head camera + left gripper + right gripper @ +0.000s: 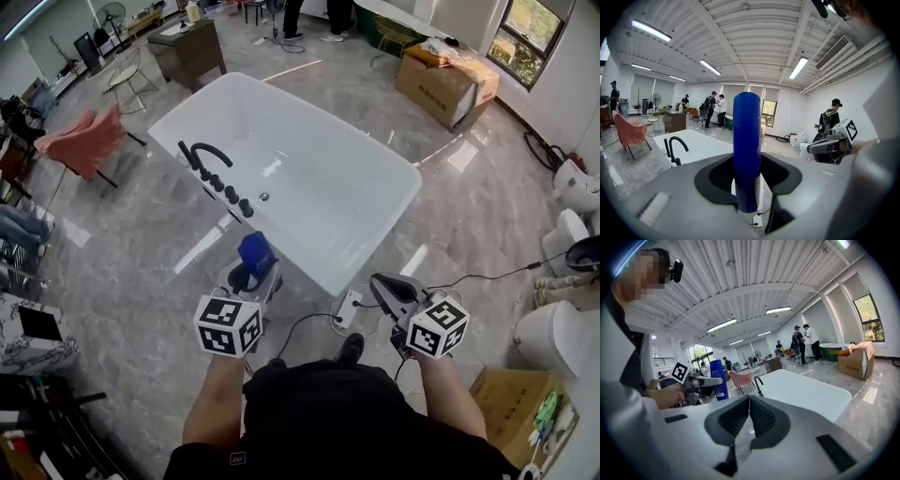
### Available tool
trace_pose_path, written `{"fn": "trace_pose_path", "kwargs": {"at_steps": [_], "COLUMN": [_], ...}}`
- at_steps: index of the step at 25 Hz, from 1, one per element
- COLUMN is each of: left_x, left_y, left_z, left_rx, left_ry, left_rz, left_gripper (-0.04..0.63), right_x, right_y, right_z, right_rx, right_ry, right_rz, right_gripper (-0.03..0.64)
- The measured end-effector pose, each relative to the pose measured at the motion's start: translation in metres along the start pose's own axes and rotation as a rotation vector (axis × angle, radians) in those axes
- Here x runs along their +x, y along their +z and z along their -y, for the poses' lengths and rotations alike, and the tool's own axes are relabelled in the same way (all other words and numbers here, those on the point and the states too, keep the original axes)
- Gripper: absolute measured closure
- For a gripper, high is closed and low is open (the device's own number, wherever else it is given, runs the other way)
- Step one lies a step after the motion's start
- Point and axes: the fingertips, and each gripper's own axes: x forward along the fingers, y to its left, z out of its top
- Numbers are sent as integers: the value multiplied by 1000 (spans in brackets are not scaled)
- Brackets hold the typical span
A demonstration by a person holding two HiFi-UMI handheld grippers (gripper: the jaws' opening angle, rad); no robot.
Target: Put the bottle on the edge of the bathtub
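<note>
A tall blue bottle (746, 150) stands upright between the jaws of my left gripper (747, 171), which is shut on it. In the head view the bottle (255, 251) and left gripper (251, 274) hover just short of the near rim of the white bathtub (370, 253). The tub's black faucet (210, 156) sits on its left rim. My right gripper (384, 286) is to the right, near the tub's near corner, with its jaws shut and nothing between them (749, 401). The right gripper view shows the bottle (719, 379) at the left, and the bathtub (806, 390) beyond.
A white power strip (349, 307) with a black cable lies on the floor below the tub's near corner. Cardboard boxes (445, 80) stand at the back right, toilets (574, 187) along the right, a pink chair (86, 141) at the left. People stand far off.
</note>
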Motion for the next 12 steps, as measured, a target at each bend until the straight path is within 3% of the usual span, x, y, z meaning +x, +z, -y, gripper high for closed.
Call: {"fn": "trace_pose_path", "kwargs": {"at_steps": [5, 12], "left_x": [23, 34], "left_y": [7, -5], "left_z": [25, 34], "left_rx": [-28, -36], "left_ry": [82, 119], "left_rz": [-1, -39], "left_gripper": [428, 428], "right_x": [-20, -9], "right_y": [-3, -13], "right_z": [54, 66], "right_rx": [32, 64], "right_ry": [49, 108], "right_rz": [-25, -38], "right_gripper": [604, 604]}}
